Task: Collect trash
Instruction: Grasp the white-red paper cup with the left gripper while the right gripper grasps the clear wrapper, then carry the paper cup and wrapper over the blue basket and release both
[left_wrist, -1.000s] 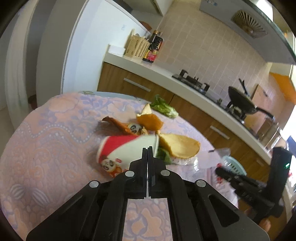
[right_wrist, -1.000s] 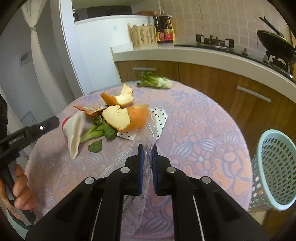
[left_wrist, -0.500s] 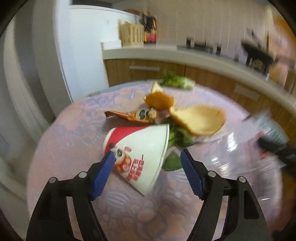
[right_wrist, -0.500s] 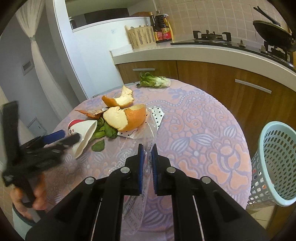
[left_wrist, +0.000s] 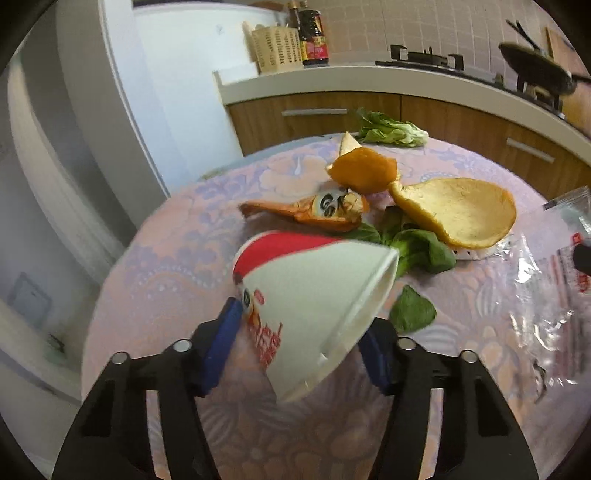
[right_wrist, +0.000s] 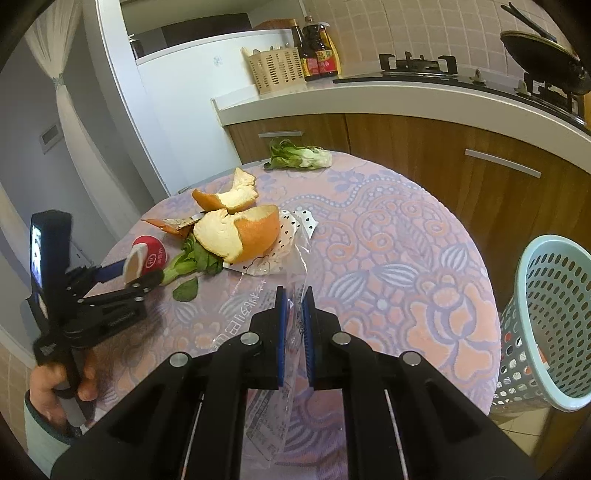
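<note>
While the right gripper (right_wrist: 293, 306) pinches the clear wrapper (right_wrist: 273, 295), the left gripper (left_wrist: 295, 332) fingers (left_wrist: 221, 339) are closing around the tipped paper cup (left_wrist: 314, 291) between them, so firm contact should precede lifting it.

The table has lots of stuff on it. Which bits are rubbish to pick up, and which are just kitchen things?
Rubbish job:
- paper cup, between the closing left tool
- clear plastic bag, pinched in the right tool
- orange peels
- snack wrapper
- green leaves
- blue basket

Just there:
- sauce bottles
- frying pan
- stove
</note>
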